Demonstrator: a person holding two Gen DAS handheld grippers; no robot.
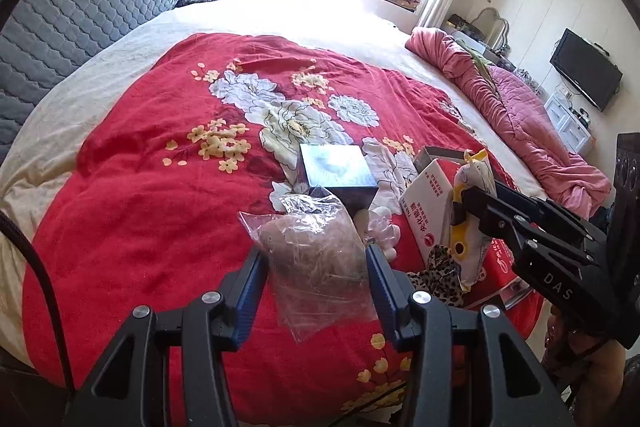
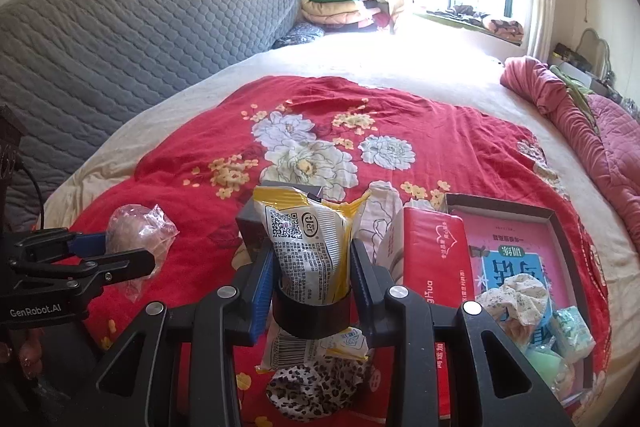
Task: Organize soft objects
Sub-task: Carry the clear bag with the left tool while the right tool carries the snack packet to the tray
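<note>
Soft objects lie at the near end of a red floral quilt (image 1: 152, 155), and each tool holds one. Left wrist view: the left gripper (image 1: 316, 267) pinches a clear plastic bag of brownish fibre (image 1: 316, 251) between its blue pads (image 1: 250, 291), jaws partly spread to the bag's width, the bag raised over the quilt. A dark lidded box (image 1: 336, 175) stands just beyond it. At the right edge the right gripper (image 1: 460, 203) clamps a yellow-and-white packet (image 1: 472, 227). Right wrist view: the right gripper (image 2: 312, 267) pinches the yellow-and-white packet (image 2: 308, 247) at mid-length, jaws pressed against both sides; whether it touches the leopard-print cloth (image 2: 316, 391) below cannot be told. An open tray box (image 2: 560, 227) at right already holds a floral fabric ball (image 2: 516, 299) and small green items. A red tissue pack (image 2: 434, 251) lies beside it. The step in hand is probably transfer to the tray; light pressure and a low release should prevent crushing and bouncing out.
</note>
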